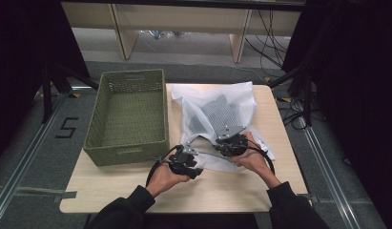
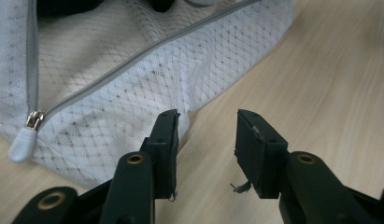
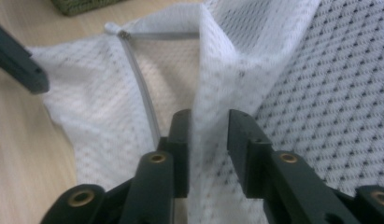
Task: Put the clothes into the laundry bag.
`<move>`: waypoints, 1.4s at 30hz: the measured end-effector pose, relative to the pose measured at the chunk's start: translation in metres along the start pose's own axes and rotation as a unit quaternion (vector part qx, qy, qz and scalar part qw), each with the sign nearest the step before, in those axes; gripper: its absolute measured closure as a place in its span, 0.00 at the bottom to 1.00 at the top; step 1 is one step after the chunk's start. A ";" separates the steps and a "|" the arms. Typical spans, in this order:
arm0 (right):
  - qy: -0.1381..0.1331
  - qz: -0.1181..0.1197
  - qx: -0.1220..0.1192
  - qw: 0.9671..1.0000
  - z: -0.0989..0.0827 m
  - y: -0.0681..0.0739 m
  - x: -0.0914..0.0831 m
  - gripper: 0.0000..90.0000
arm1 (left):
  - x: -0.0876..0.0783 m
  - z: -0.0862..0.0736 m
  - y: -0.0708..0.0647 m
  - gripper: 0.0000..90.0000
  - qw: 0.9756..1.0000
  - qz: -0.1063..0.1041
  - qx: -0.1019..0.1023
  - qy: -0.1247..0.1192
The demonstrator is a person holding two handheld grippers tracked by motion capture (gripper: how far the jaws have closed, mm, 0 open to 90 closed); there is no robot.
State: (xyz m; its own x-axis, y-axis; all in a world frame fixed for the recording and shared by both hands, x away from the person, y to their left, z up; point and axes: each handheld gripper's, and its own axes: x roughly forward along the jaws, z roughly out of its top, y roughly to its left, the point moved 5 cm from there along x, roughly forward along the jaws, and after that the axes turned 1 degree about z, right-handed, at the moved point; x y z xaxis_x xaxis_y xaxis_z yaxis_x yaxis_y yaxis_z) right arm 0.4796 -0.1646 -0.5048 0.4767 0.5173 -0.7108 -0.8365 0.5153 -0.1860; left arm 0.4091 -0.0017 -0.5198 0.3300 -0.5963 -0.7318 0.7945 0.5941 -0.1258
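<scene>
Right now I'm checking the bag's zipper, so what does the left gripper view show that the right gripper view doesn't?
Left gripper view alone: the white zipper pull at the end of the grey zipper, and the left gripper with its jaws apart over bare table, nothing between them.

Right gripper view alone: the right gripper with a raised fold of mesh between its jaws, a grey patterned cloth inside the bag, and a corner of the green basket.

Both: the white mesh bag, its grey zipper and the wooden tabletop.
</scene>
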 end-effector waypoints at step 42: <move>-0.001 -0.016 0.070 0.997 -0.015 -0.011 -0.016 0.45 | -0.033 -0.022 0.007 0.35 0.999 -0.002 -0.017 -0.034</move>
State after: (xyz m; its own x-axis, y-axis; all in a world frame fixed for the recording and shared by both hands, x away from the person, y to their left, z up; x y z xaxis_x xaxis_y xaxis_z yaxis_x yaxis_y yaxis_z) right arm 0.4775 -0.1889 -0.5011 0.5033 0.5011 -0.7040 -0.7750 0.6220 -0.1113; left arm 0.3927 0.0335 -0.5113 0.3618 -0.6334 -0.6840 0.7789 0.6086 -0.1514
